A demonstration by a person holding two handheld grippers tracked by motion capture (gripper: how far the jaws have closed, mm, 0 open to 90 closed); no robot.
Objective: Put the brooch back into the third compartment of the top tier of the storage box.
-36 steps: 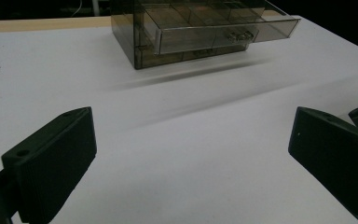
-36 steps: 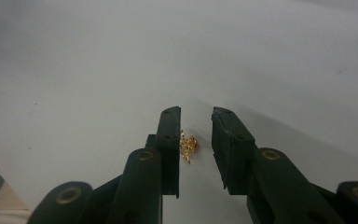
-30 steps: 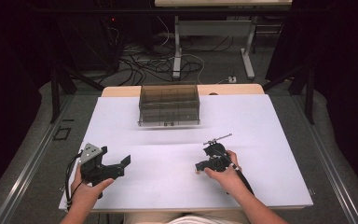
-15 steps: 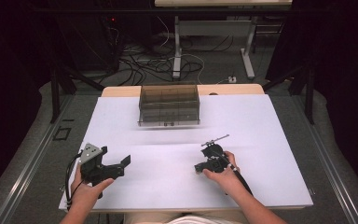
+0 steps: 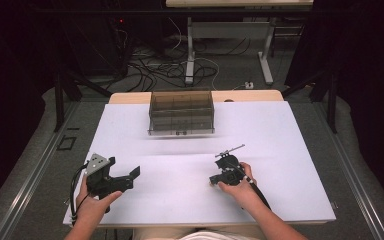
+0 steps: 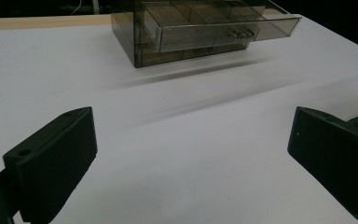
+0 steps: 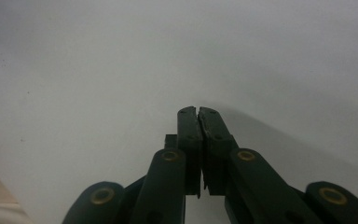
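Observation:
A smoky clear drawer cabinet point(image 5: 181, 112) stands at the back middle of the white table point(image 5: 280, 130). In the left gripper view the cabinet point(image 6: 140, 37) has one drawer point(image 6: 223, 30) pulled partly out, with a small metal piece inside. My left gripper point(image 5: 131, 178) rests near the front left, open wide, its jaws point(image 6: 193, 154) empty and facing the cabinet. At the front right my right gripper point(image 5: 215, 179) is held low over the table. Its jaws point(image 7: 198, 112) have just been closing and now stand shut with nothing between them.
Bare white tabletop lies between the two grippers and the cabinet. Beyond the far edge are the floor, cables and the legs of another table point(image 5: 190, 50). A cable point(image 5: 72, 185) trails from the left gripper past the table's left edge.
The right gripper's jaws have drawn together. Both hands stay where they were.

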